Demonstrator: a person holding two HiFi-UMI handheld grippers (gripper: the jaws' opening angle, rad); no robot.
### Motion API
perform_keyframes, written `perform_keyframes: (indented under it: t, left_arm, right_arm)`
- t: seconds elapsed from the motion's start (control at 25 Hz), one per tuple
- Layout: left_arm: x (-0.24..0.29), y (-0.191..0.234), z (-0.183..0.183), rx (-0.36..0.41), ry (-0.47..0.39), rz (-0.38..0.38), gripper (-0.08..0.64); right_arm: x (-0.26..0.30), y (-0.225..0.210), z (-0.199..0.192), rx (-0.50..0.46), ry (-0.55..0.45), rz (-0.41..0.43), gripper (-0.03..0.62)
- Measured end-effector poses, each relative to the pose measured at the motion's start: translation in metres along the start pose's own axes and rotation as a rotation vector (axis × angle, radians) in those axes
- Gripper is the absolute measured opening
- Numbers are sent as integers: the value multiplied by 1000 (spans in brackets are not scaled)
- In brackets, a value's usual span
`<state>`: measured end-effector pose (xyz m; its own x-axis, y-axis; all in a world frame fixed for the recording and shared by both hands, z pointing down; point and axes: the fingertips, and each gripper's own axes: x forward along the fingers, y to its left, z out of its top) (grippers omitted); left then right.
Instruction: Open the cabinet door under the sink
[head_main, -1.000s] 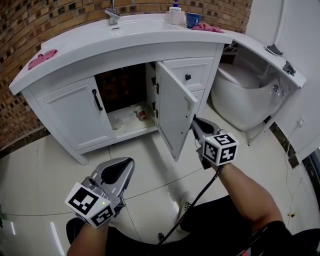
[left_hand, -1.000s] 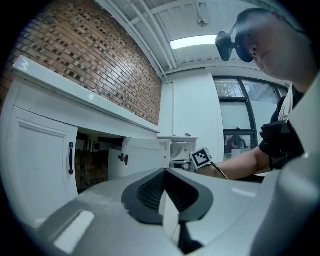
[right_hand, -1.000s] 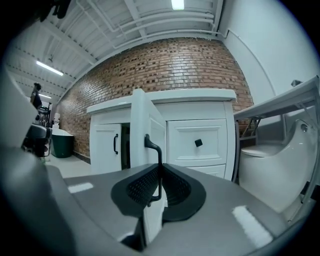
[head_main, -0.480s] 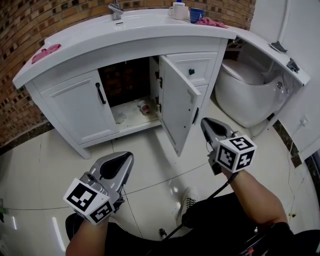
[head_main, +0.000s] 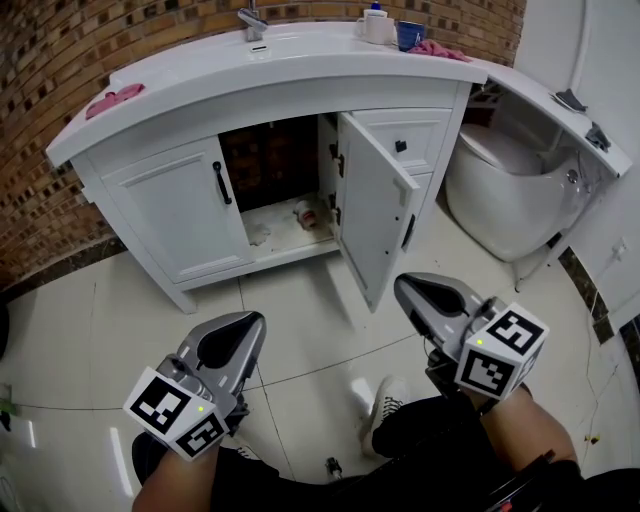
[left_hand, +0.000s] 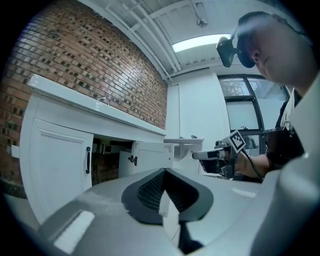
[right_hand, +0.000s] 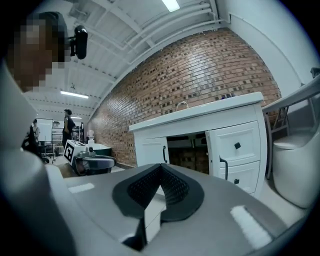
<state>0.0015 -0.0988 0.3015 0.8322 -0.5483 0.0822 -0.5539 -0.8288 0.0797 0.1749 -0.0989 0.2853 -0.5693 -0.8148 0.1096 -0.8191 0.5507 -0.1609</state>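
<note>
The right gripper (head_main: 408, 288) has just closed its jaws together, with nothing between them. The left gripper (head_main: 248, 325) is also closed and empty. Ahead, apart from both, the right cabinet door (head_main: 372, 205) stands swung open under the sink (head_main: 300, 52).

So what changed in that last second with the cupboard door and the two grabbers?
The right gripper drew back from the open door toward the person. Its jaws have just been closing, with nothing between them. The left gripper stayed shut and empty, and the door stayed open beside the closed left door.
</note>
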Motion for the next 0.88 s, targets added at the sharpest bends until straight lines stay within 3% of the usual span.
perform_keyframes:
  t: [0.4, 0.88]
  left_arm:
    - [-41, 2, -11, 22, 41, 46, 6]
    - [-44, 0, -18, 31, 60, 49, 6]
  right_arm:
    - [17, 46, -47, -10, 120, 161, 8]
    - [23, 65, -41, -71, 117, 172, 8]
